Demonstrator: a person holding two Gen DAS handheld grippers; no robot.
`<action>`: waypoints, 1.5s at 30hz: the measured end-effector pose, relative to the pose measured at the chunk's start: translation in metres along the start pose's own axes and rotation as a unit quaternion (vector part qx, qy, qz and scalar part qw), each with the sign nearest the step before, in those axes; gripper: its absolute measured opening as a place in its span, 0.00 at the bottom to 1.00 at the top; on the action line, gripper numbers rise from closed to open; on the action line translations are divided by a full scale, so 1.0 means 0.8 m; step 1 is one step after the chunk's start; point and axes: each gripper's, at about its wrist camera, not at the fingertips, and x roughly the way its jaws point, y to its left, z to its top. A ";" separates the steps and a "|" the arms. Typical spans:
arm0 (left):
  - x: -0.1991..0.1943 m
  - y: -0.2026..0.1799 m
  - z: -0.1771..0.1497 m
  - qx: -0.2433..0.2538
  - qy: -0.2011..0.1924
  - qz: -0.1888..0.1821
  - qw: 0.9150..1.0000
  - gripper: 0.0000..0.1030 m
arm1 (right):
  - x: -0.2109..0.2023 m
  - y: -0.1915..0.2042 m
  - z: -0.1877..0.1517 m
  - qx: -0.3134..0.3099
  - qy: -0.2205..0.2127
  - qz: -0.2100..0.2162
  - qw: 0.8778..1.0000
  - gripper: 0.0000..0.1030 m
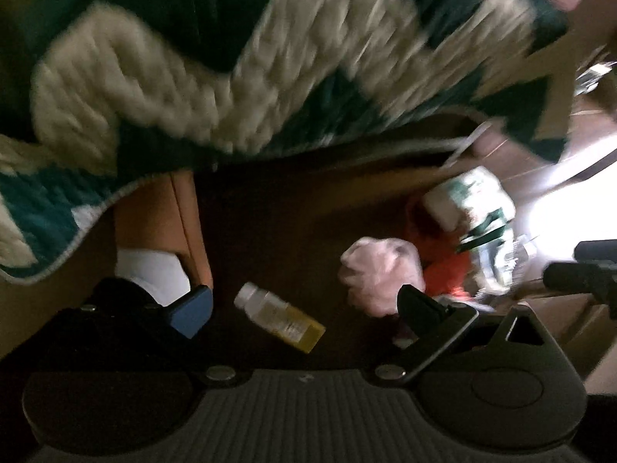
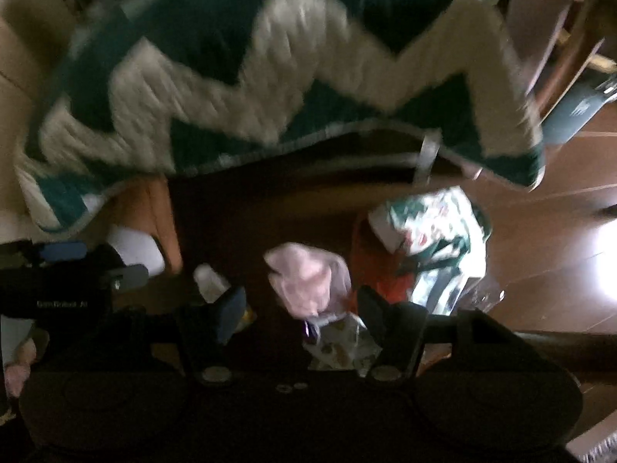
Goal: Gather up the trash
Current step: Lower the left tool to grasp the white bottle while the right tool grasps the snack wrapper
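Observation:
A small bottle (image 1: 278, 317) with a white cap and yellow label lies on its side on the dark floor between the fingers of my open left gripper (image 1: 304, 305). A crumpled pink plastic bag (image 1: 380, 274) lies just to its right; it also shows in the right wrist view (image 2: 308, 281). My right gripper (image 2: 300, 308) is open, its fingers either side of the pink bag and a crinkled patterned wrapper (image 2: 339, 347). The bottle's cap (image 2: 208, 281) peeks out behind the right gripper's left finger. The left gripper (image 2: 77, 266) shows at the left edge.
A green-and-white zigzag blanket (image 1: 239, 77) hangs over the top of both views, blurred. A green-and-white printed bag (image 1: 478, 208) and something orange-red (image 1: 443, 270) lie to the right. A tan furniture leg (image 1: 173, 223) stands at left. Brown wood floor (image 2: 540, 239) lies at right.

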 end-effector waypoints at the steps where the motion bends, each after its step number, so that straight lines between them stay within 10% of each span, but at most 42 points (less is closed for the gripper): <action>1: 0.019 0.002 0.001 -0.002 0.013 0.009 1.000 1.00 | 0.016 0.000 0.001 -0.011 0.015 -0.003 1.000 0.62; 15: 0.229 0.030 -0.021 -0.102 0.164 0.038 0.980 0.99 | 0.188 -0.010 -0.055 -0.254 0.147 -0.019 0.956 0.59; 21: 0.282 0.063 -0.032 -0.194 0.203 0.030 0.959 0.99 | 0.227 -0.025 -0.062 -0.243 0.174 -0.004 0.954 0.59; 30: 0.321 0.069 -0.043 -0.221 0.216 0.030 0.951 0.99 | 0.260 -0.058 -0.074 -0.219 0.198 -0.007 0.955 0.55; 34: 0.327 0.068 -0.045 -0.221 0.218 0.032 0.950 0.95 | 0.269 -0.072 -0.072 -0.205 0.199 -0.028 0.958 0.14; 45: 0.348 0.065 -0.042 -0.222 0.230 0.013 0.948 0.74 | 0.285 -0.065 -0.071 -0.236 0.186 -0.040 0.953 0.20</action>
